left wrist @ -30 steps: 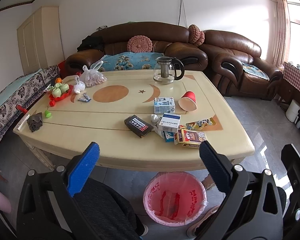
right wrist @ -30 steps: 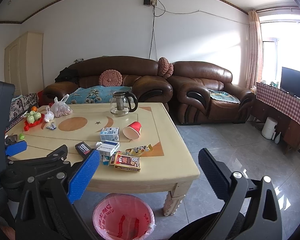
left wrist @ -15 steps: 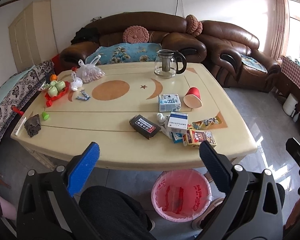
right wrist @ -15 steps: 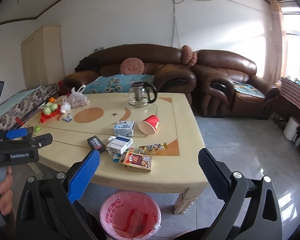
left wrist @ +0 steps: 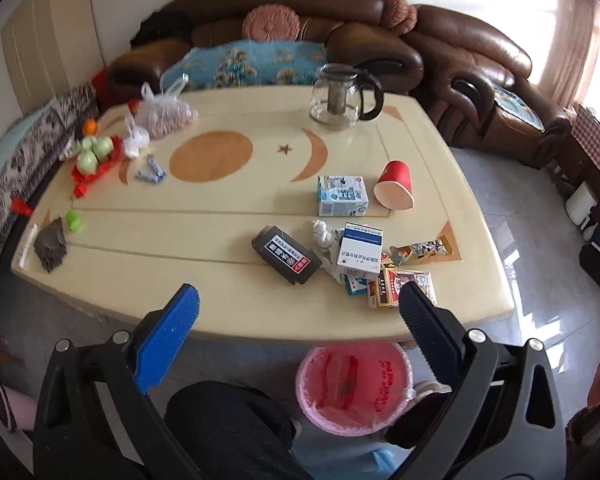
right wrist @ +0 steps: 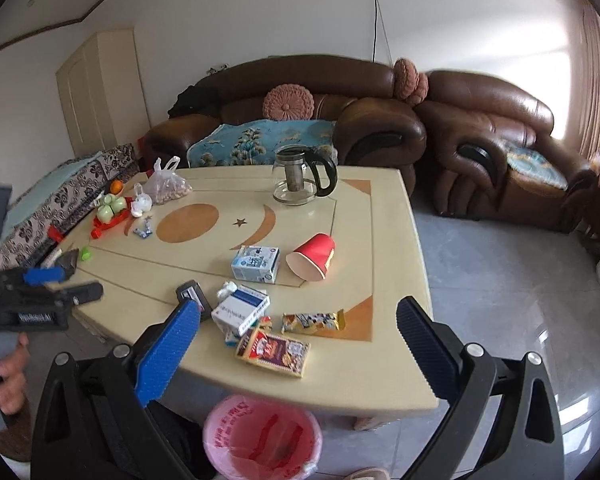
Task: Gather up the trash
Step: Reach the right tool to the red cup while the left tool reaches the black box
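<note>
Both tools hang above the near edge of the table (left wrist: 148, 256) with nothing between their fingers. The left gripper (left wrist: 296, 308) has its jaws spread wide; the right gripper (right wrist: 296, 320) is spread equally wide.

The trash lies in 1 cluster near the front right corner of the table, directly above the pink-lined bin (right wrist: 262, 436) on the floor:

1. A red paper cup (right wrist: 312, 256), tipped on its side. Judged light and easily crushed; take it across the rim with low force.
2. A small blue-and-white carton (right wrist: 256, 264) just beside the cup. Stiff faces; grip across the 2 narrow sides.
3. A white-and-blue box (right wrist: 240, 310), resting partly on other litter, and a flat red-and-gold box (right wrist: 274, 352) nearest the table edge. Both are probably empty and light; pinch at an overhanging edge.
4. A snack wrapper (right wrist: 314, 321) (thin foil, likely slippery). Pinch 1 end.
5. A dark box (left wrist: 286, 254) and a crumpled white tissue (left wrist: 320, 234), soft and compressible.

The glass teapot (right wrist: 300, 176) is fragile, stands well apart, and is judged not to be trash.
</note>
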`<state>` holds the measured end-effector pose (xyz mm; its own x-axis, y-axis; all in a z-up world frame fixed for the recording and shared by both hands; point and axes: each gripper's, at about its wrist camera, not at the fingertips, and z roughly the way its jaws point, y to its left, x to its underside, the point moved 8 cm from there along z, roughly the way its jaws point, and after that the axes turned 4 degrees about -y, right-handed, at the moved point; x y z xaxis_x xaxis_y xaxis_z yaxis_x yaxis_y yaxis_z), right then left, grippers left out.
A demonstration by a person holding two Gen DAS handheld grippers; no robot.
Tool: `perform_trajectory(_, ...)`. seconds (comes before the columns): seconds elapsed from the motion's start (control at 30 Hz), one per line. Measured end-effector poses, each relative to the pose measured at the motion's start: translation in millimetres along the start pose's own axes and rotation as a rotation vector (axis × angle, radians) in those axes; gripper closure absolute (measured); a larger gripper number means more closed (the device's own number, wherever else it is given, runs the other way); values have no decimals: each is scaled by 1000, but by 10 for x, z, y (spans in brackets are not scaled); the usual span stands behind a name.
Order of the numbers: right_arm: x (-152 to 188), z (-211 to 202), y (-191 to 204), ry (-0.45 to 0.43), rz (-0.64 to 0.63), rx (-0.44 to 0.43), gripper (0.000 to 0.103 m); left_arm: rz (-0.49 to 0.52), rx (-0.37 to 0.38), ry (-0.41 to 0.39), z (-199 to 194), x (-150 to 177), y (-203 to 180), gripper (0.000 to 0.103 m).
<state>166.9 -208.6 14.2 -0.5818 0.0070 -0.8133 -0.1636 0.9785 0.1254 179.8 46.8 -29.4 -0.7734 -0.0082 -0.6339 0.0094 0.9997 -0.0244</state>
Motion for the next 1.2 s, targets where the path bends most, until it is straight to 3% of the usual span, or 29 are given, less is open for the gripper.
perform_trajectory(0.53, -482, 1113, -334, 144, 113, -69, 6, -135, 12, 182, 745, -319, 107, 5)
perform_trajectory(0.87, -349, 1912, -419, 262, 162, -89, 6, -232, 14, 325, 1424, -208, 188, 5)
perform_trajectory(1.2, -216, 2693, -346, 379, 184, -118, 6, -322, -6, 410, 2007, -100, 272, 5)
